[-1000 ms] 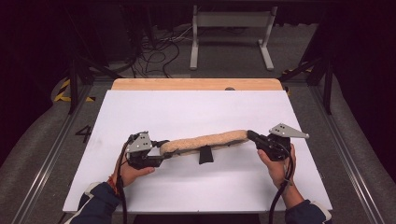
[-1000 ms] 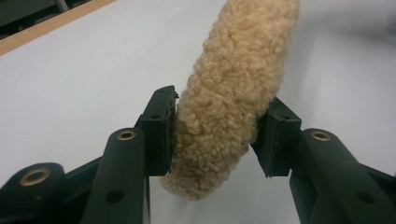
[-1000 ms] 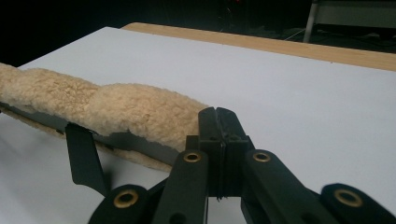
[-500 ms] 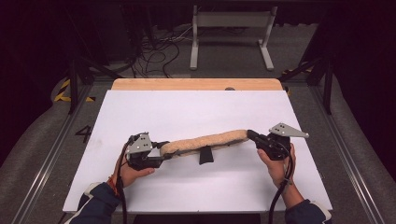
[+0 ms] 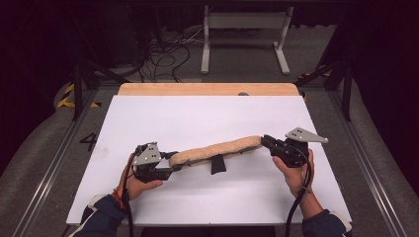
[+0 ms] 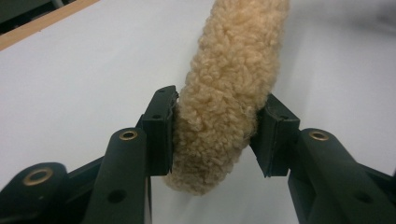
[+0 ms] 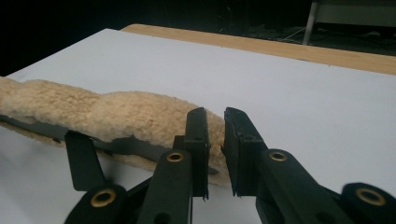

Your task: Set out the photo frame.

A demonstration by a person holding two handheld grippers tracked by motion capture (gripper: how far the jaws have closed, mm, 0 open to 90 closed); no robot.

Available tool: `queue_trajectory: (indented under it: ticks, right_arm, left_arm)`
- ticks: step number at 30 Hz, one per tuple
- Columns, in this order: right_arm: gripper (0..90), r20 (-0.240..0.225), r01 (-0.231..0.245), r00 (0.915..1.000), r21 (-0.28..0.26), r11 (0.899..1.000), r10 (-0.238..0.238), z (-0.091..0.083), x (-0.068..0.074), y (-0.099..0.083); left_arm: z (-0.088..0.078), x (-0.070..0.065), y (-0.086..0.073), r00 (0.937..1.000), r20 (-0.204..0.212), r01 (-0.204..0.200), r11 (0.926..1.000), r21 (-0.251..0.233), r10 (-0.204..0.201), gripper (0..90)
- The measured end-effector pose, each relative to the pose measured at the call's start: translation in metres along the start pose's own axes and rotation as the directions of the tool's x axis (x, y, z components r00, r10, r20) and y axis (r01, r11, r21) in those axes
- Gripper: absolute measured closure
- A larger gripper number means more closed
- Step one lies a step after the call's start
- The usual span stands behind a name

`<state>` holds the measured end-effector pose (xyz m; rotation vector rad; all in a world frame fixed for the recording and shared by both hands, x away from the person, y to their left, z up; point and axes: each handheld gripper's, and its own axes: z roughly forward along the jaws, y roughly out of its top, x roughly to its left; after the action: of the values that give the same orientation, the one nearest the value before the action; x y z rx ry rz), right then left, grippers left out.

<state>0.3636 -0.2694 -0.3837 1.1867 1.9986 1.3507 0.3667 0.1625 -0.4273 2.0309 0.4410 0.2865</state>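
Note:
A long tan fleece pad with a grey strap on its underside and a black tab spans the white table between both grippers. My left gripper is shut on the pad's left end; the left gripper view shows both pads pressed into the fleece. My right gripper is at the pad's right end. Its jaws have just been opening and stand a narrow gap apart, with the tip of the fleece in that gap. The black tab hangs below the pad.
The white board covers the table, with a wooden edge along its far side. Beyond it stand a metal frame and loose cables on the floor. Rails run along both sides of the table.

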Motion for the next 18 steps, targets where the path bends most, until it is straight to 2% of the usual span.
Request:
queue_trajectory:
  ticks: [1, 4, 6, 10, 13, 18]
  right_arm:
    - [83.0, -0.009, 0.014, 0.9999, 0.007, 1.0, -0.014, -0.008, 0.002, 0.001]
    - [85.5, -0.018, 0.03, 0.9994, 0.014, 0.999, -0.03, -0.015, 0.005, 0.0]
    - [87.1, -0.045, 0.029, 0.9986, 0.033, 0.999, -0.027, -0.018, 0.008, -0.002]
    - [87.0, -0.065, 0.043, 0.9972, 0.079, 0.996, -0.038, -0.006, 0.014, -0.008]
    - [86.3, -0.074, 0.054, 0.9962, 0.112, 0.992, -0.046, 0.006, 0.018, -0.009]
    - [85.2, -0.057, 0.043, 0.9977, 0.133, 0.99, -0.036, 0.016, 0.017, -0.009]
  left_arm:
    - [0.0, -0.001, 0.0, 1.0, 0.004, -0.002, 1.0, 0.008, 0.002, 56.6]
    - [0.0, -0.002, 0.0, 0.9999, 0.003, -0.015, 0.9998, 0.012, 0.015, 56.9]
    - [0.0, -0.003, 0.001, 0.9998, 0.001, -0.019, 0.9997, 0.016, 0.019, 57.2]
    - [0.0, -0.005, 0.002, 0.9995, -0.002, -0.032, 0.9992, 0.024, 0.032, 58.0]
    - [-0.001, -0.009, 0.003, 0.9982, 0.009, -0.06, 0.9977, 0.033, 0.06, 60.2]
    - [-0.001, -0.019, 0.004, 0.9955, 0.007, -0.094, 0.9944, 0.048, 0.094, 62.3]
